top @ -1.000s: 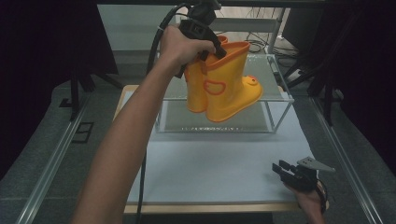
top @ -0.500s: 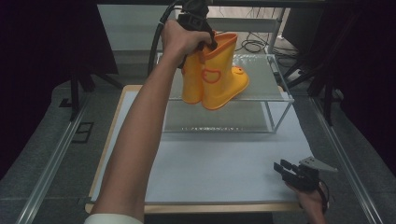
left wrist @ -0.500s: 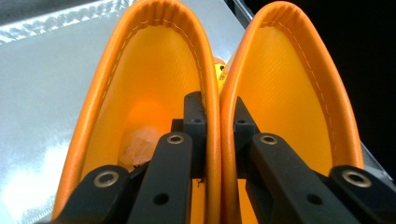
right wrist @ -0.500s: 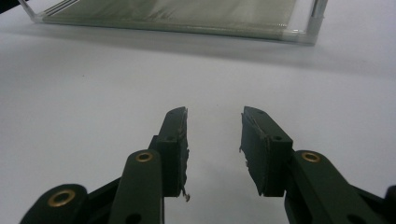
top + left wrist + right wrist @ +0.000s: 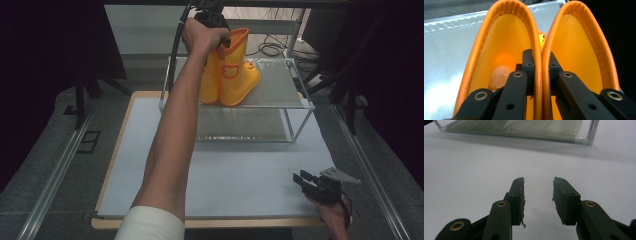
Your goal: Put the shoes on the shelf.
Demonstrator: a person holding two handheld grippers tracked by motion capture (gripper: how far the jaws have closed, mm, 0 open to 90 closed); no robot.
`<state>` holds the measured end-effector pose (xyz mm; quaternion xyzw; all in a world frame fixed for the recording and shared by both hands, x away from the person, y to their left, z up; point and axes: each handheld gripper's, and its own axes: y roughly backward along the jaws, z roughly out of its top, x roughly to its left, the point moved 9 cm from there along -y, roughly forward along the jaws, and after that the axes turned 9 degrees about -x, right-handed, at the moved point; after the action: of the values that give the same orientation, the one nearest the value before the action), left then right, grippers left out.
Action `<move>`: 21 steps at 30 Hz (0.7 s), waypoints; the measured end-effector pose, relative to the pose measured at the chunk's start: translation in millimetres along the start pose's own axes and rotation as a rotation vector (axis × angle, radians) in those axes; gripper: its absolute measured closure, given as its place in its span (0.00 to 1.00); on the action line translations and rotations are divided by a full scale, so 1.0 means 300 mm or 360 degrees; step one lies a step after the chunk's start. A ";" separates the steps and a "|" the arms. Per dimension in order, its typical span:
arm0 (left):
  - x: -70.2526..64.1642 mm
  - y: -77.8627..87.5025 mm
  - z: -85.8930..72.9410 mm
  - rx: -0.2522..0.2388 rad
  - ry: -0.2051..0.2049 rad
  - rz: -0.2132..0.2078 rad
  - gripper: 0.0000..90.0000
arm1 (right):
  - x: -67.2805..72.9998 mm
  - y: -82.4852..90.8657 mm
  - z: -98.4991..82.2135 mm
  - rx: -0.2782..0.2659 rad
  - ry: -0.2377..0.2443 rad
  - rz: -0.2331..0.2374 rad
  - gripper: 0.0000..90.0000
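Note:
A pair of orange rubber boots (image 5: 231, 75) stands on the upper shelf of a clear rack (image 5: 280, 95) at the far side of the table. My left gripper (image 5: 216, 31) reaches over their tops and is shut on the two inner rims pressed together. In the left gripper view each jaw sits inside one boot (image 5: 499, 55), with both rims (image 5: 541, 65) pinched between the pads. My right gripper (image 5: 306, 181) rests low at the near right of the white table; its jaws (image 5: 539, 195) stand open over bare surface, holding nothing.
The rack has a lower shelf (image 5: 240, 125) under the boots and thin corner posts. A white mat (image 5: 235, 175) covers the wooden table. Metal rails run along both sides of the table, and cables lie on the floor beyond the rack.
My left hand has carried the boots away from me and slightly down, from tilted in the air to standing on the rack's upper shelf. The right gripper has stayed put.

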<state>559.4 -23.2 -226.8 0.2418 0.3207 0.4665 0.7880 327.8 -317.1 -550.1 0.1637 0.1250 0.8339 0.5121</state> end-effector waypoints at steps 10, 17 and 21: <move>0.050 -0.069 0.031 -0.0056 0.0044 0.0147 0.91 | 0.004 -0.002 -0.002 0.0003 0.0009 0.0003 0.67; 0.055 -0.117 0.018 -0.0045 0.0048 0.0110 0.90 | 0.005 -0.003 -0.004 0.0009 0.0012 0.0005 0.67; 0.042 -0.102 0.028 -0.0066 0.0024 0.0045 0.81 | 0.007 -0.002 -0.008 0.0017 0.0012 0.0007 0.67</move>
<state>587.8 -26.3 -245.5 0.2265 0.3133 0.4860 0.7838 326.5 -315.0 -552.3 0.1635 0.1309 0.8350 0.5088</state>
